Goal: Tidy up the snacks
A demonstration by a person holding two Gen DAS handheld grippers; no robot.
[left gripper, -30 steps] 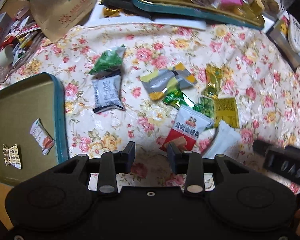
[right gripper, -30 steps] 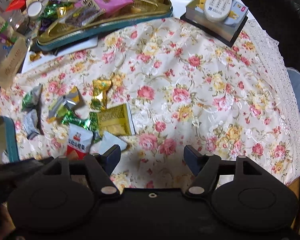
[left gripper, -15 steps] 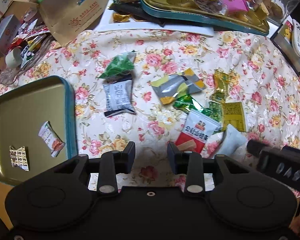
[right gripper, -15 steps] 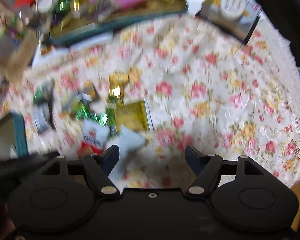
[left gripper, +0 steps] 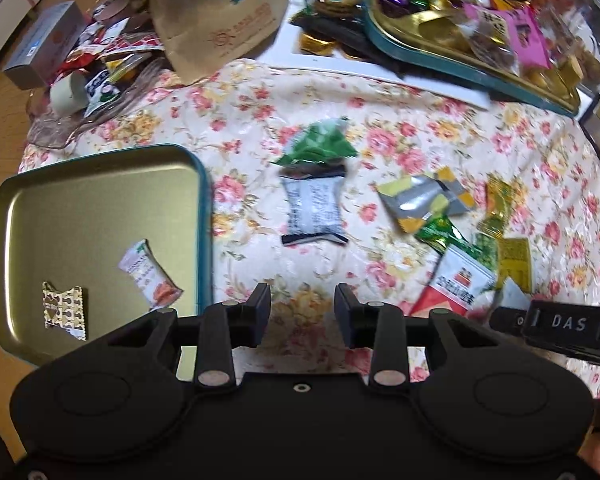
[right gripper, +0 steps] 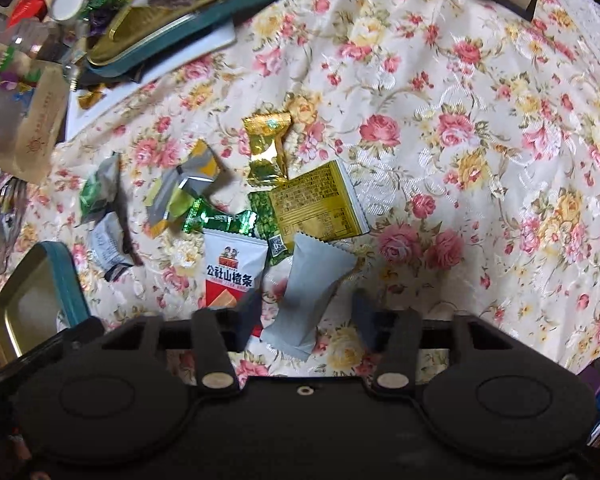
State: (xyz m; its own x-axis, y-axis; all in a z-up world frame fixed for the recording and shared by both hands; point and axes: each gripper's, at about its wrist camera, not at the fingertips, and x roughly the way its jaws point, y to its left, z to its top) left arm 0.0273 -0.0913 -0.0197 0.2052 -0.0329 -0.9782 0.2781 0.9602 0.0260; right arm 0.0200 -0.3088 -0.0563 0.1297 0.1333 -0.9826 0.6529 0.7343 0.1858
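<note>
The right gripper (right gripper: 305,312) points down at the flowered tablecloth (right gripper: 440,128), and its jaws are closing. A plain grey-white packet (right gripper: 308,288) lies between them, its near end under the gap; the right finger stands clear of the packet, and blur hides whether the left finger touches it, so the packet does not look pinched. Just left of it lies a white and red snack pouch (right gripper: 230,268) with printed characters, its lower corner beside the left finger. Beyond these, a gold flat packet (right gripper: 316,204), a gold-wrapped candy (right gripper: 266,148), a green foil wrapper (right gripper: 224,220) and a grey and yellow wrapper (right gripper: 184,188) are bunched together in the middle of the cloth.

The left gripper (left gripper: 302,314) hangs over bare cloth with its jaws at a narrow gap, nothing between them and nothing touched. To its left sits a gold tray with a teal rim (left gripper: 204,216), holding a white and orange candy (left gripper: 150,276) and a small gold-patterned wrapper (left gripper: 64,310). Ahead of the left gripper lie a grey printed packet (left gripper: 314,210) and, touching its far end, a green packet (left gripper: 318,146). To the right in this view the same bunch of snacks appears, with the black body of the right gripper at the edge.

At the far side a second tray (left gripper: 480,68), heaped with sweets, rests on a white board, and a brown paper bag (left gripper: 220,16) lies among clutter at the far left.
</note>
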